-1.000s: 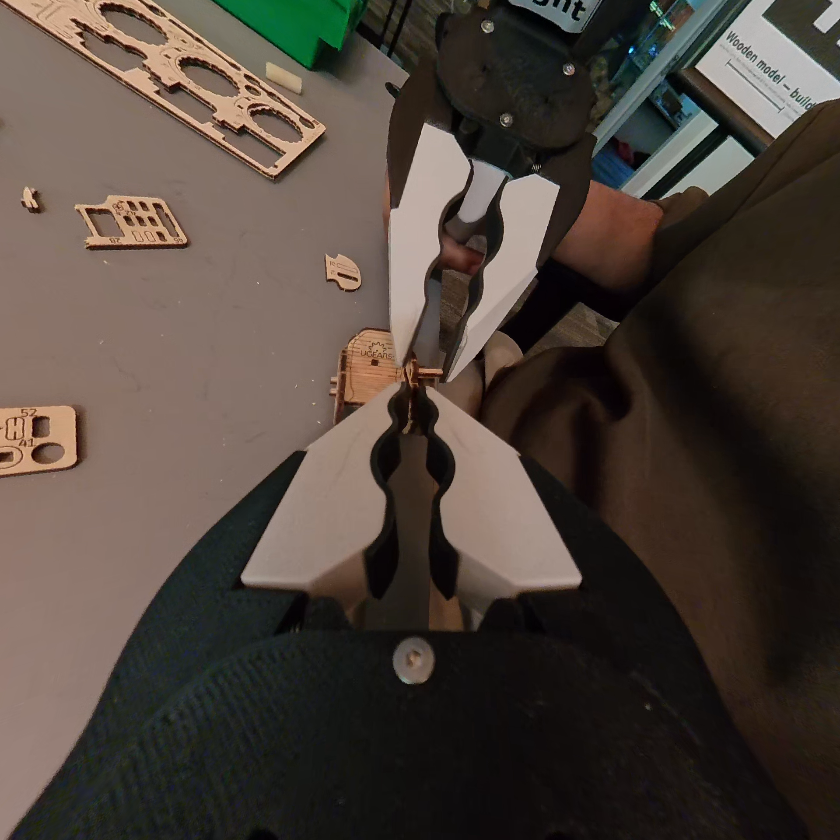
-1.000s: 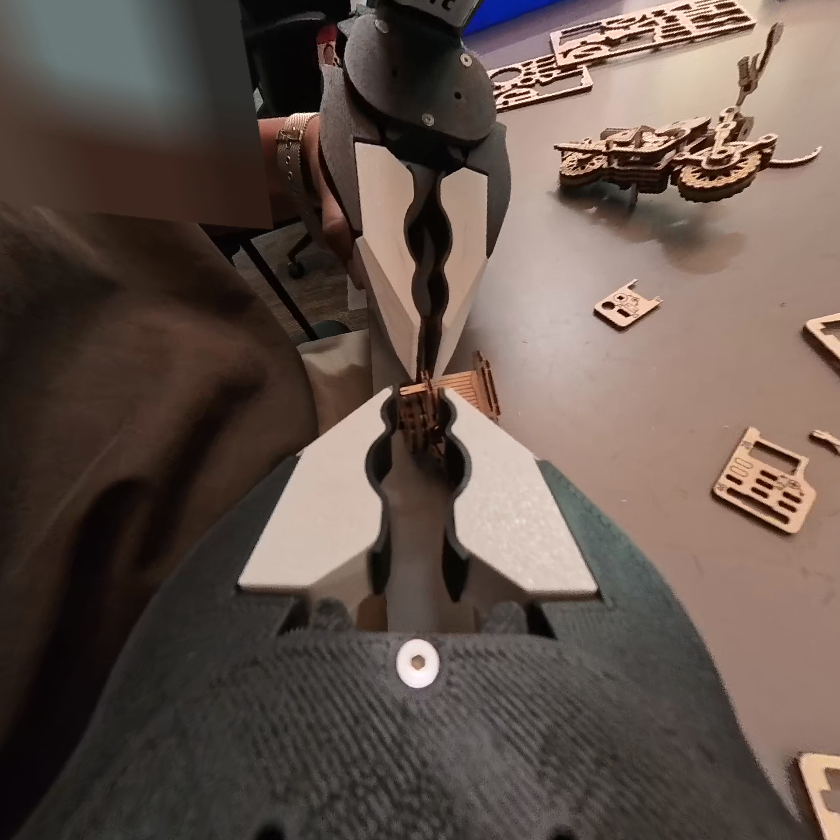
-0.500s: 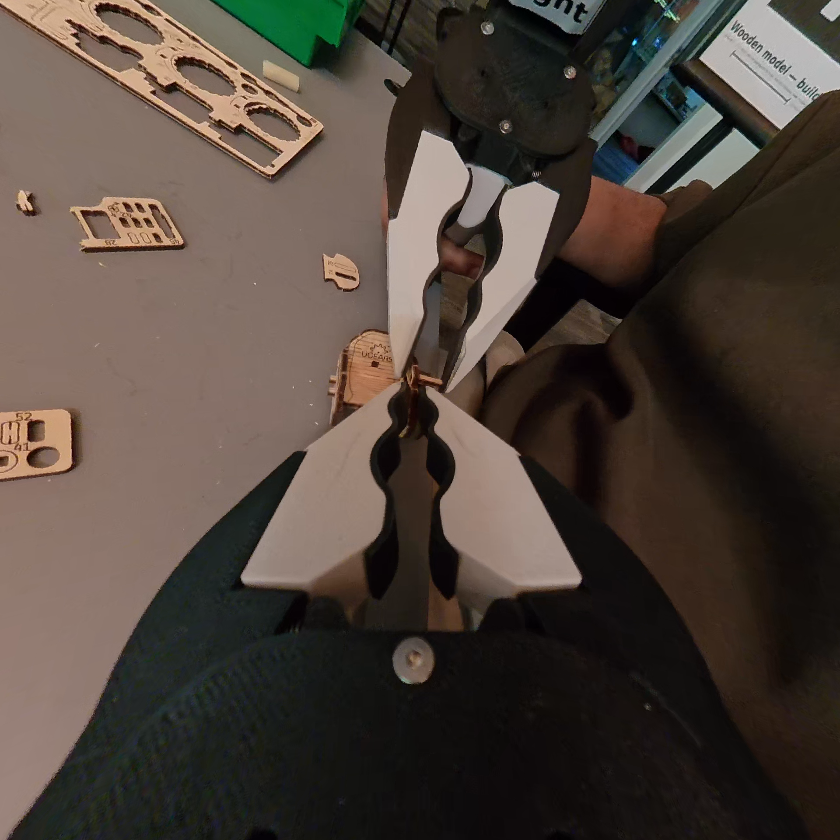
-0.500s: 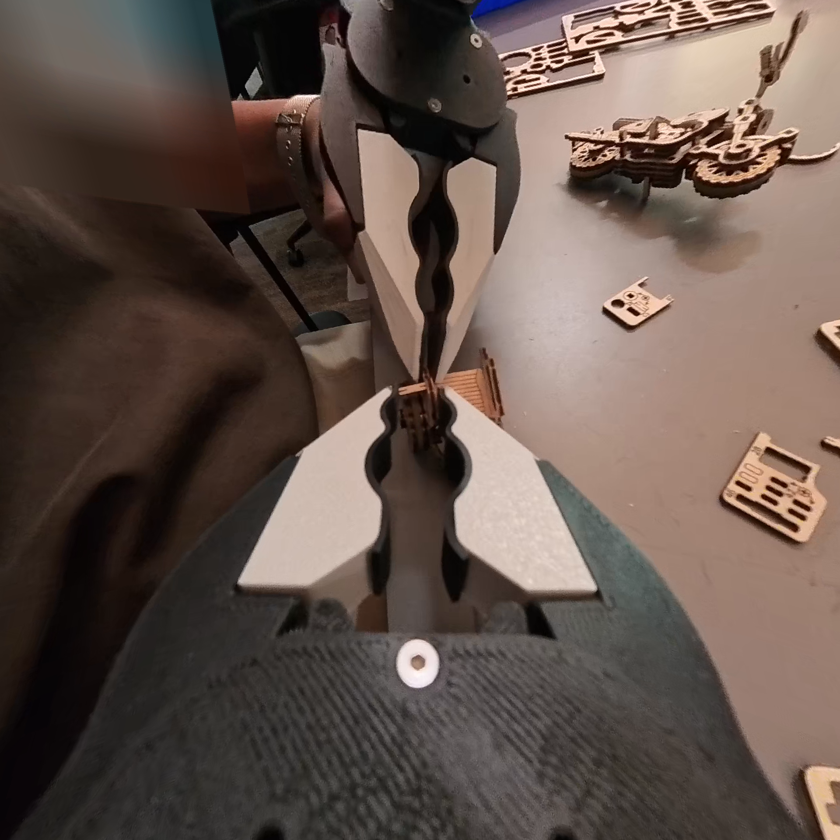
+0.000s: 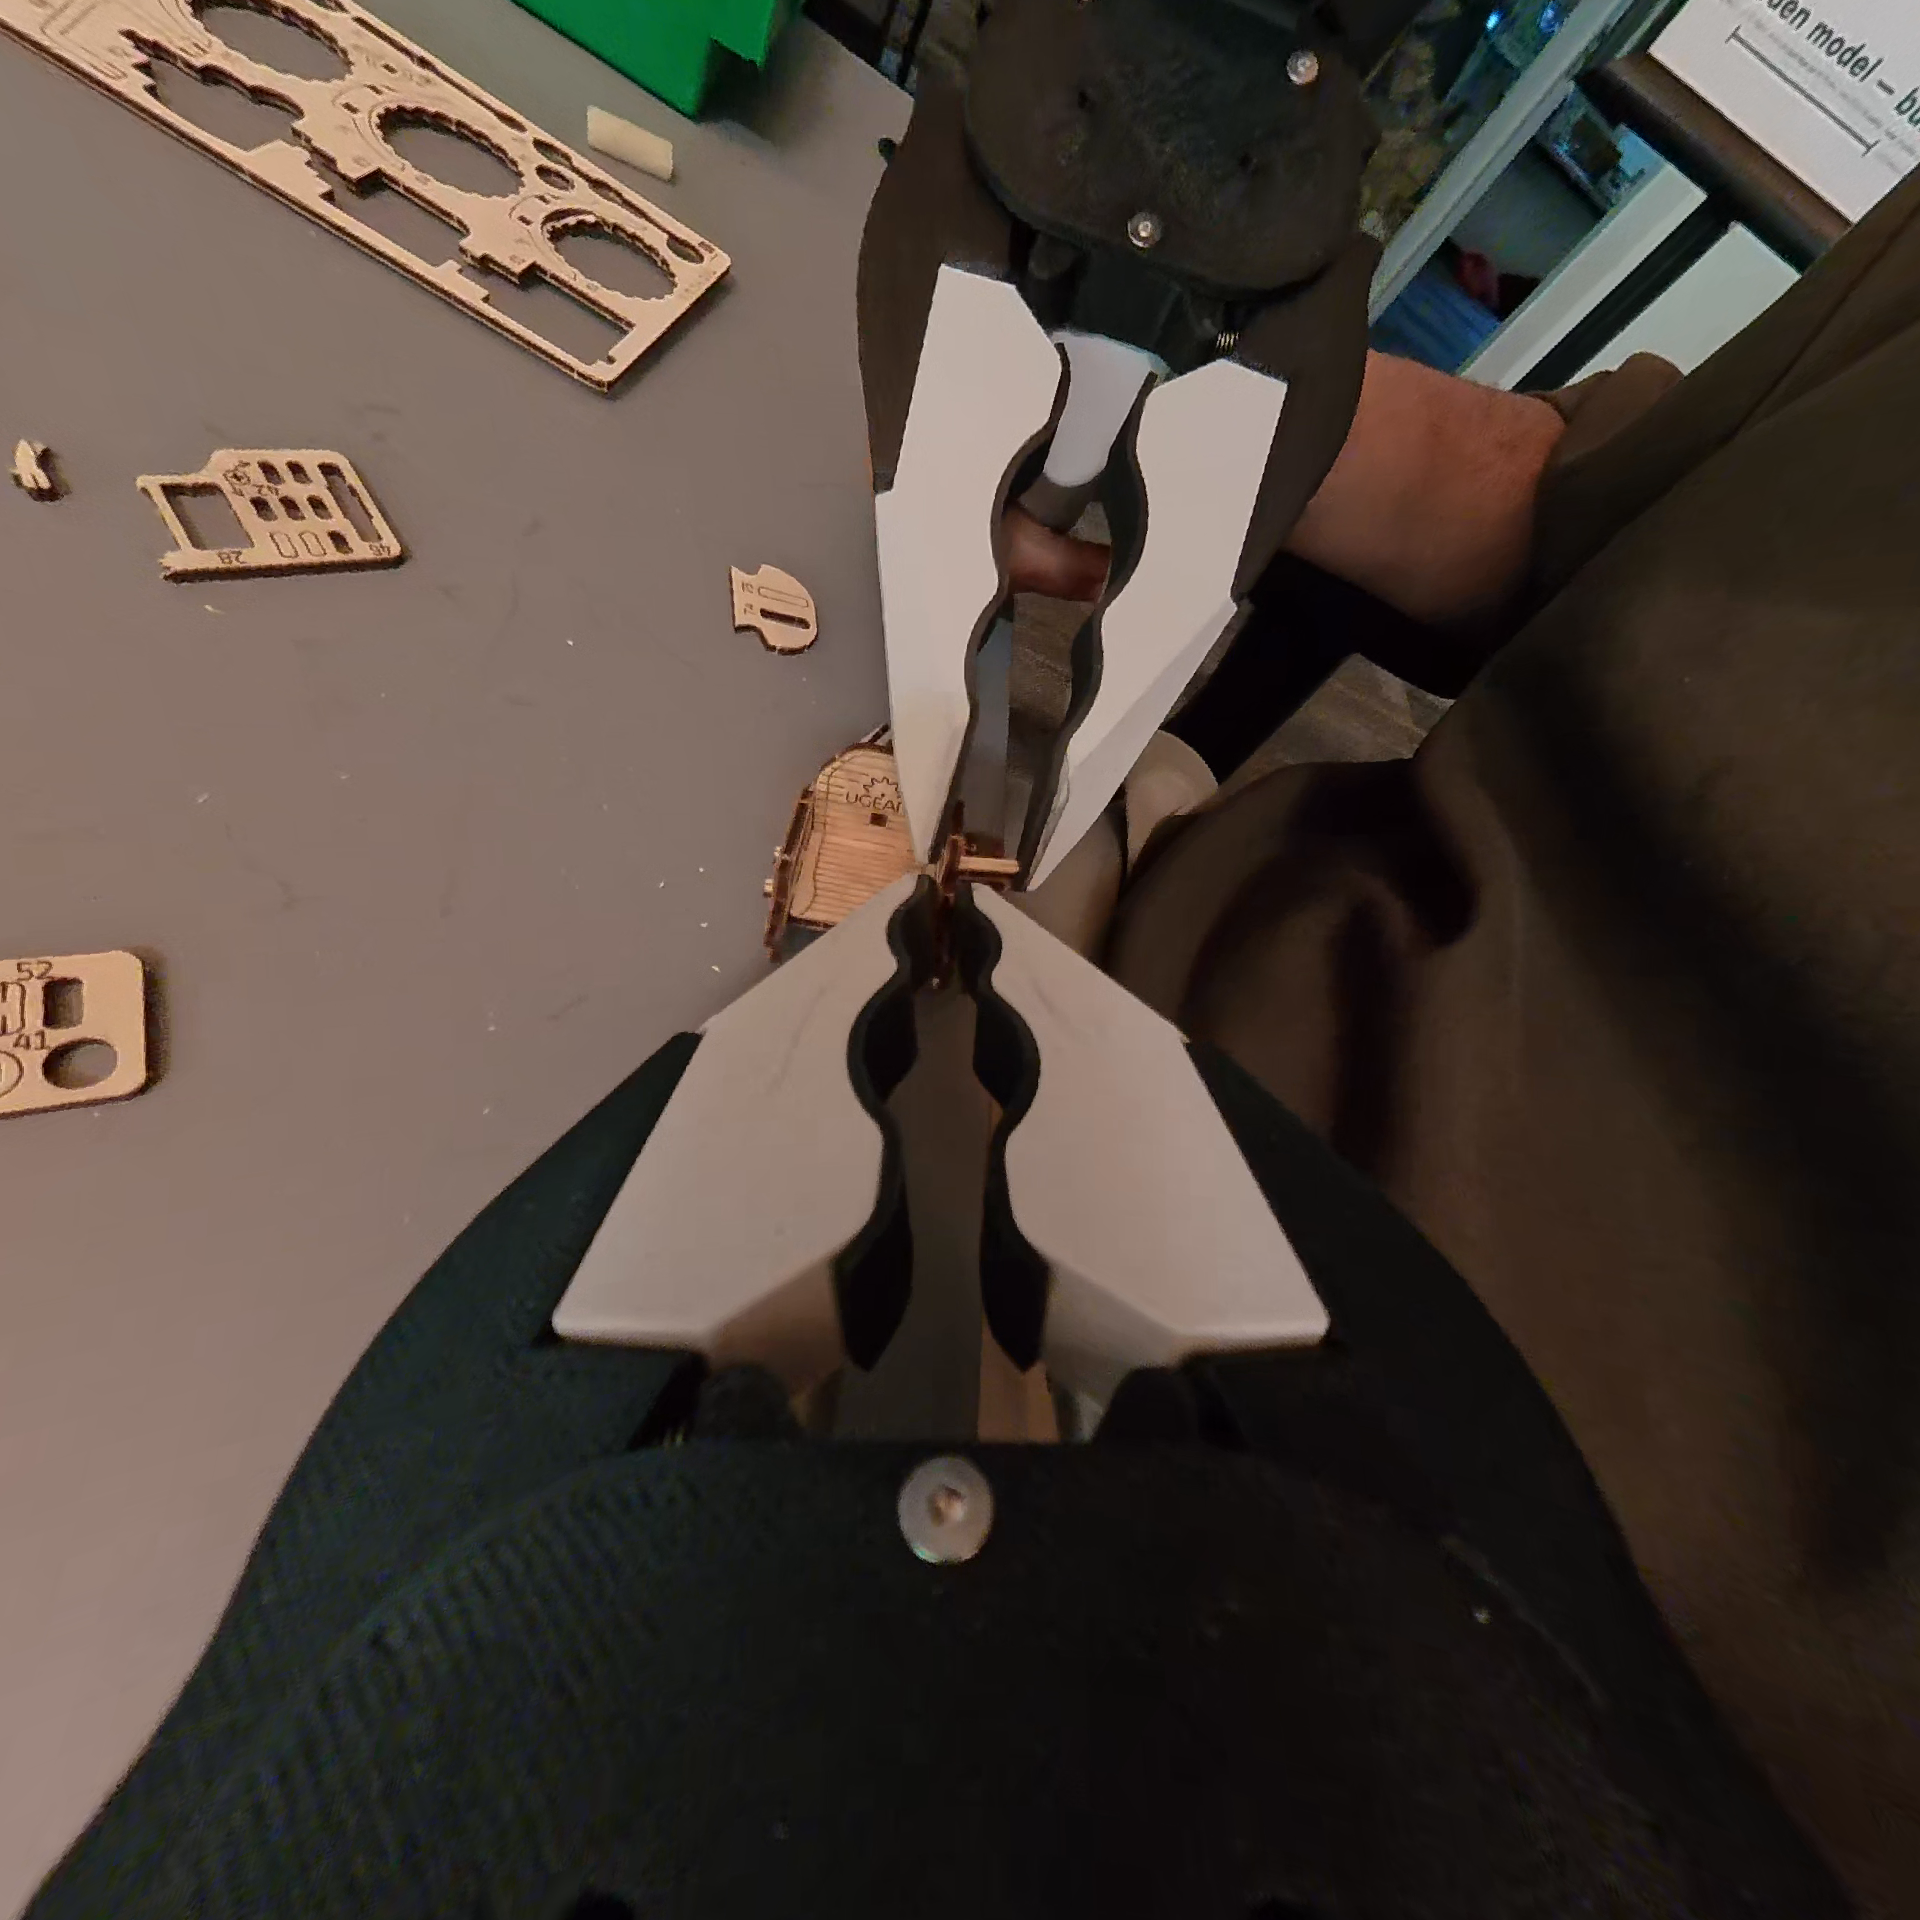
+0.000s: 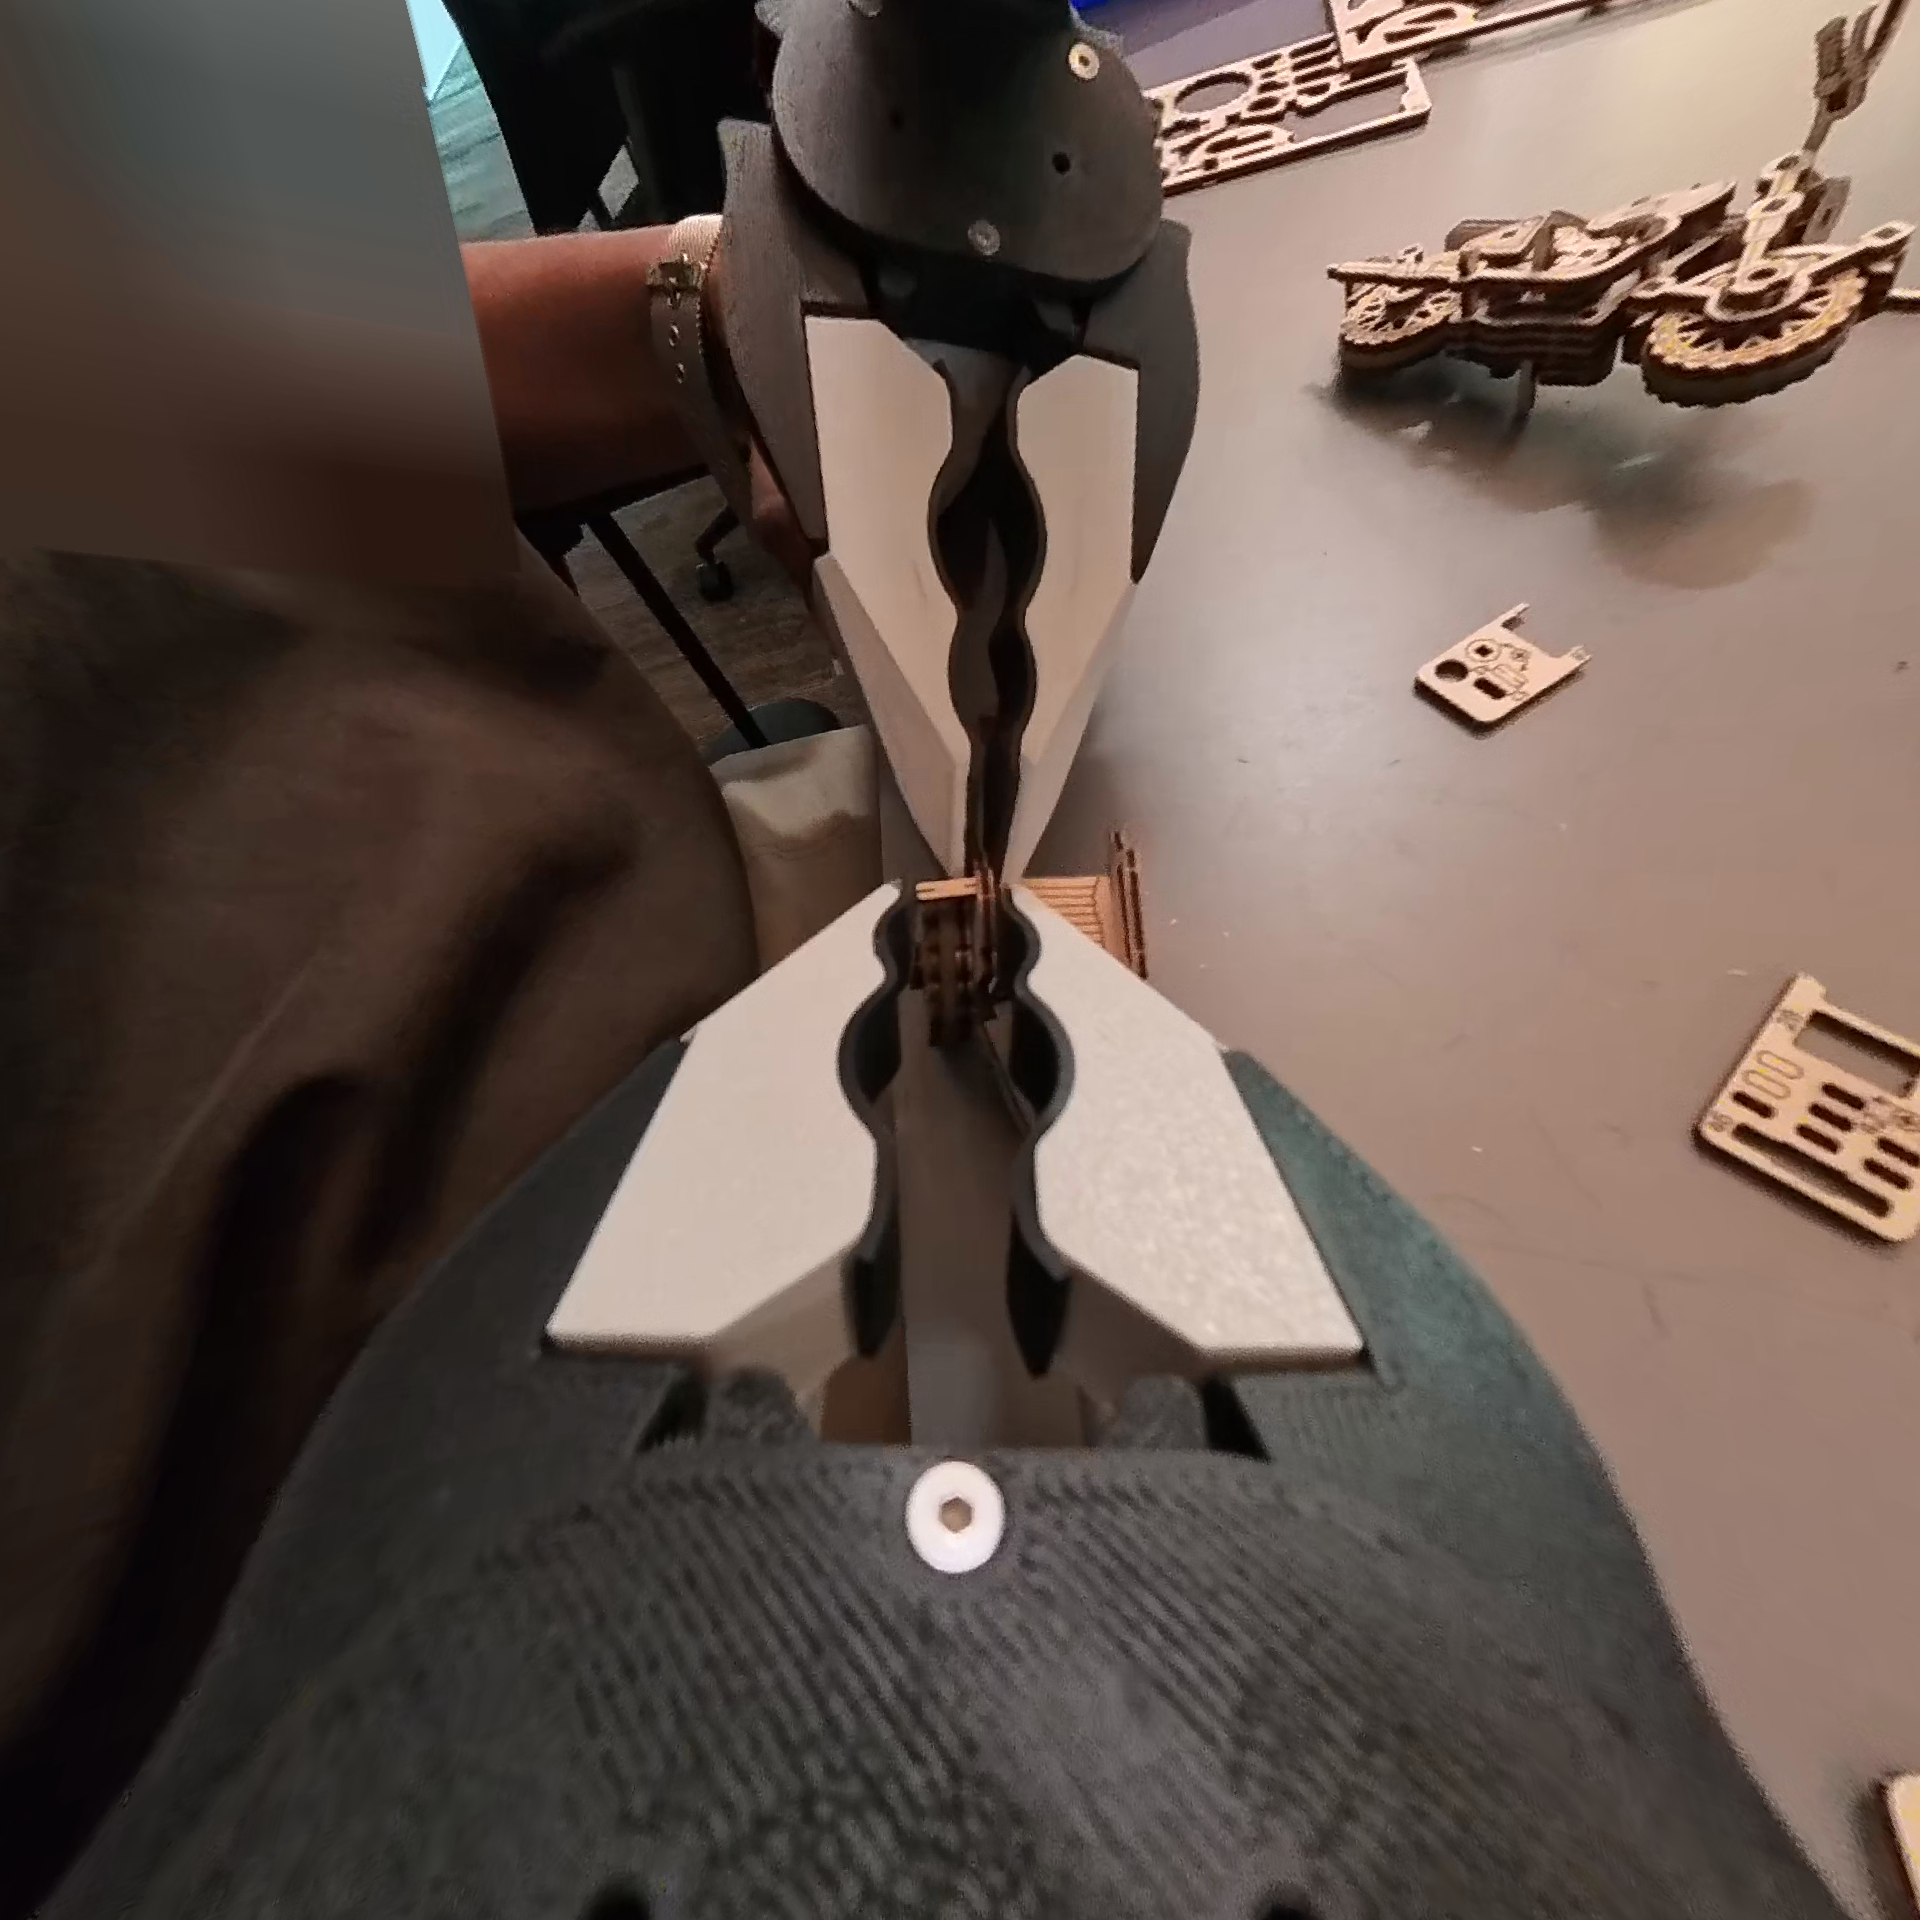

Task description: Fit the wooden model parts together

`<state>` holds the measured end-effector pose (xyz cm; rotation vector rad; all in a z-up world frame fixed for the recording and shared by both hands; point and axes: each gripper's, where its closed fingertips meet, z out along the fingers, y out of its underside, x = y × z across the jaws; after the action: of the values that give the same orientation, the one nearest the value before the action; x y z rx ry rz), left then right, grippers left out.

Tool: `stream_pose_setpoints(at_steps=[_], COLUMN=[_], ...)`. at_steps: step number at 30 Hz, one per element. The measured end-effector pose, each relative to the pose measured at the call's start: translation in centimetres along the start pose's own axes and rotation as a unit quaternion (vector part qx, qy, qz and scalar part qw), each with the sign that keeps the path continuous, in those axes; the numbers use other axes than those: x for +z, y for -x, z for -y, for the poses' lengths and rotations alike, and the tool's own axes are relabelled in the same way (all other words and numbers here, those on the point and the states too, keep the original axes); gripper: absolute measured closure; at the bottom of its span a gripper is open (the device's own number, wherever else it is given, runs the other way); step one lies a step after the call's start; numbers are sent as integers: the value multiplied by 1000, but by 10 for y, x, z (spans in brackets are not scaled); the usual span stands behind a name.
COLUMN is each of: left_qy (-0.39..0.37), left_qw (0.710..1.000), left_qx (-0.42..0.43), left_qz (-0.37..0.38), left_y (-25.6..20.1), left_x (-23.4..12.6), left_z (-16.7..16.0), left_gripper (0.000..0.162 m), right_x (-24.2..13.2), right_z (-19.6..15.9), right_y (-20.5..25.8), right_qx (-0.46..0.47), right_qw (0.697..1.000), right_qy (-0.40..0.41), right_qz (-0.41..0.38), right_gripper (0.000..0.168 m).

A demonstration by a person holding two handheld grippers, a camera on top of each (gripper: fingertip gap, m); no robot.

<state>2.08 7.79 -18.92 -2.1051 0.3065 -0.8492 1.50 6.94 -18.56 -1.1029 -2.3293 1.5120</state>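
Left tool (image 5: 940, 914): tips closed on a thin wooden disc (image 5: 940, 951), held edge-on above the desk (image 5: 416, 779) edge.
Right tool (image 6: 951, 914): clamped on a small stacked gear part (image 6: 951, 971).
Meeting point: the two tools face tip to tip; a short peg (image 5: 987, 868) on the disc sits at the right tool's tips (image 5: 977, 842).
Below: a wooden box piece (image 5: 847, 862) on the desk, just behind the tips.
Farther off: loose cut-outs (image 5: 275, 514); an assembled model (image 6: 1662, 281).
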Motion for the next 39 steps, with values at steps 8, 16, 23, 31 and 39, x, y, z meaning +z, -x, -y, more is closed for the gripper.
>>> stream_pose_setpoints(at_steps=[8,16,23,31,39], left_qy=[3,9,9,5,6], left_qw=[1000,999,999,999,999], left_qx=[17,34,37,36,36], left_qz=[15,28,33,28,29], left_y=[0,1,3,2,2], left_x=[1,3,2,2,2], left_z=[0,-1,0,1,1], left_gripper=[162,162,162,162,162], right_x=[0,0,-2,-3,-5], right_z=[-1,0,0,-1,1], right_y=[-1,-2,-4,-3,-4], right_qx=[-1,9,-15,-14,21], right_qw=[1000,1000,999,999,1000], right_qy=[14,14,7,6,-6], right_qz=[-10,-16,-33,-31,-13], right_gripper=[154,155,154,153,153])
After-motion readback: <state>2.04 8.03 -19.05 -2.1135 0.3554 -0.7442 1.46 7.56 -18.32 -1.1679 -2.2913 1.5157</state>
